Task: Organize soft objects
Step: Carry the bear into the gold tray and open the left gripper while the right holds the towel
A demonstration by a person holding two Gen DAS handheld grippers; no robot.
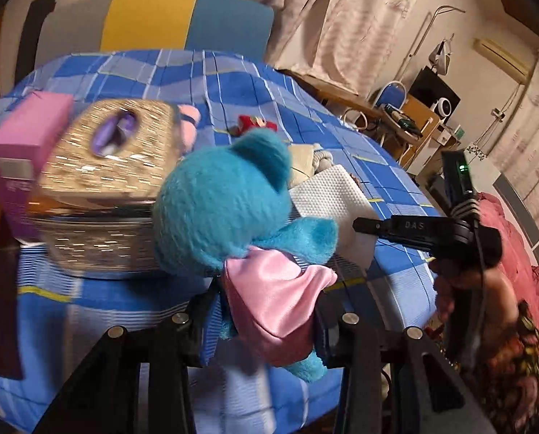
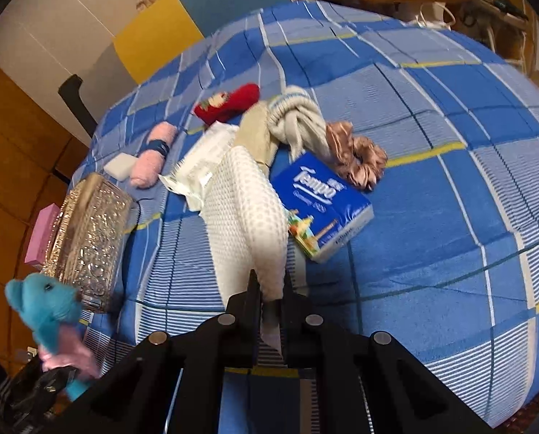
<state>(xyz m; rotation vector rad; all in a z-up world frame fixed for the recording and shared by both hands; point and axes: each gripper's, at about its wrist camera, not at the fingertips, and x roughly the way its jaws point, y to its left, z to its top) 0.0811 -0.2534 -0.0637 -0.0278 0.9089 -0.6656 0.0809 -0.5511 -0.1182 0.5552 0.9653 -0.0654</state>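
Note:
My left gripper (image 1: 266,320) is shut on a blue plush bear (image 1: 226,202) in a pink satin dress, held above the bed beside a shiny gold basket (image 1: 103,181). The bear (image 2: 45,303) and basket (image 2: 88,231) also show at the left of the right wrist view. My right gripper (image 2: 269,289) is shut on a white textured cloth (image 2: 244,213), lifted off the blue checked bedspread (image 2: 450,181). In the left wrist view the right gripper (image 1: 363,226) sits by that cloth (image 1: 331,188).
On the bed lie a blue Tempo tissue pack (image 2: 323,202), a pink scrunchie (image 2: 356,152), a knotted cream cloth (image 2: 298,119), a red plush (image 2: 229,103), a pink roll (image 2: 153,153), a white packet (image 2: 204,159). A pink box (image 1: 27,137) stands by the basket.

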